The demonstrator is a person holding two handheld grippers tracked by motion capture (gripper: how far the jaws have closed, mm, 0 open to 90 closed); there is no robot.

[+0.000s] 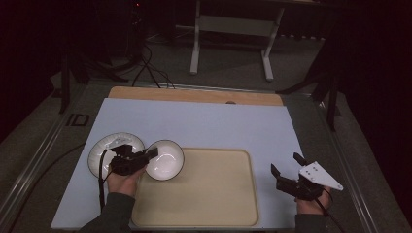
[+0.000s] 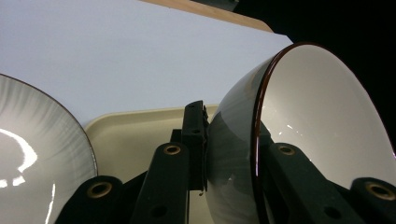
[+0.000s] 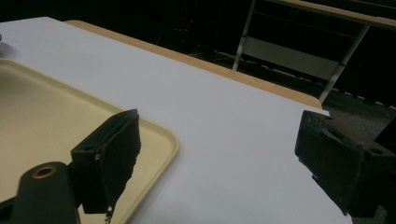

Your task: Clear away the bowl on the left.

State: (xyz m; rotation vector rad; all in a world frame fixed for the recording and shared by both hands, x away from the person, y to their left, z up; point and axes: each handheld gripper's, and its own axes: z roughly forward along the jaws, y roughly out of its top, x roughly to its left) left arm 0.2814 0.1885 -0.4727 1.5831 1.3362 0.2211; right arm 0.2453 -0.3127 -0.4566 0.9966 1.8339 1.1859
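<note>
a worktop (image 1: pixel 204 124) covered in pale blue-white sheet carries a cream tray (image 1: pixel 209 194) at the near centre; the left gripper (image 1: pixel 145 158), held in a person's hand at near left, has its jaws closed on the wall of a white bowl (image 1: pixel 167 160) with a dark rim, one jaw inside and one outside, the bowl tilted over the tray's far left corner; a white plate (image 1: pixel 104 145) with a dark rim lies flat just left of the bowl. the right gripper (image 1: pixel 286 167) hovers at the near right beside the tray's right edge, its jaws spread wide and holding nothing; beyond the worktop stands a white table frame (image 1: pixel 233 29) on a dim floor.
</note>
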